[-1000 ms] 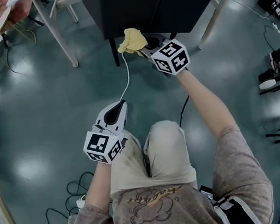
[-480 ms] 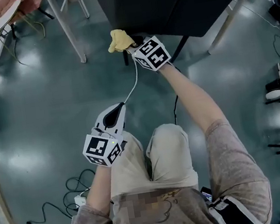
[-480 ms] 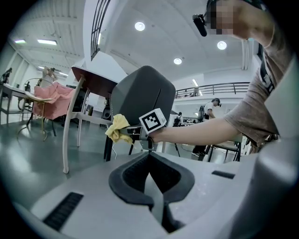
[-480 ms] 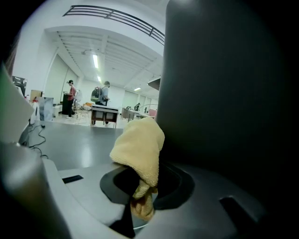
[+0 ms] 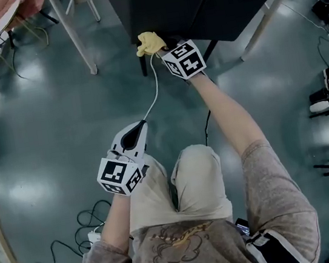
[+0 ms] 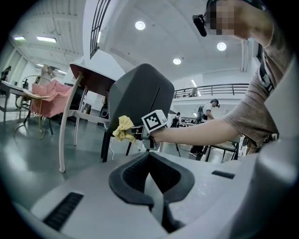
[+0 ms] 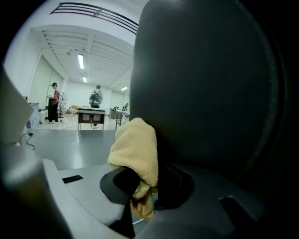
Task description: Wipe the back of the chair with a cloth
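The tips of the right tongs (image 7: pixel 140 191) are hard to see, because the yellow cloth (image 7: pixel 135 149) covers them. Near the person's knee (image 5: pixel 197 166), the left tongs (image 6: pixel 150 184) are closed with nothing in them. Farther out, the right tongs are clamped on the cloth, which sits right against the dark chair back (image 7: pixel 210 84), near its lower edge.

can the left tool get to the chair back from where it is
Probably, with a reach. The left tool sits shut by the thigh, apart from the chair back, and only open floor lies between. The right tool holds the cloth there.
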Demonstrator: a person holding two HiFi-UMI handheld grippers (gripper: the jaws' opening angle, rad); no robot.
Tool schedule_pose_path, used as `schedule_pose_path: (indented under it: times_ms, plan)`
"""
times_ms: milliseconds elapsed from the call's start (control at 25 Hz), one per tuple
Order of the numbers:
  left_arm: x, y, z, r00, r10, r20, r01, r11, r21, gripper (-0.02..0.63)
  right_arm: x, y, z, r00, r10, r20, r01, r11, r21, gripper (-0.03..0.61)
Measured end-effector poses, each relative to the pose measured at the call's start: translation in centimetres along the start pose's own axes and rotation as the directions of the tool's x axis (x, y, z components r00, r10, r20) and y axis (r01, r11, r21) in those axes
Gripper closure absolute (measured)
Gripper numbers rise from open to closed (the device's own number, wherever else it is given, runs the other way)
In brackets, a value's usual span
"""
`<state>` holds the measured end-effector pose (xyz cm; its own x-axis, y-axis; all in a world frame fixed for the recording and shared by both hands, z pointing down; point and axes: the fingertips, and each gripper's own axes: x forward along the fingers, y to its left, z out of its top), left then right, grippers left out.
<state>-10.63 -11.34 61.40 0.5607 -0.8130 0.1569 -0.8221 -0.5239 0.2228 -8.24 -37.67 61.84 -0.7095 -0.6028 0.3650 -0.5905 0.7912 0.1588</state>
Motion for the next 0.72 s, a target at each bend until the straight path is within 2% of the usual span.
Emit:
schedule_pose_path:
  times_ms: [440,720]
  plan:
    - [1.8,-1.4,-0.5,0.997,-0.067,-0.023,0.067,0.998,-0.008,0.604,-4.9,-5.6,-3.1,0.995,-0.089,-0.043,0.092,0.994,0.058,0.495]
    - [2.6,-1.9,-0.6,0.996,-0.083,-0.028,0.083,0.997,-0.006,0.604,-8.6,-8.3,-4.2,0.992,-0.125,-0.028,0.126,0.989,0.072,0.495]
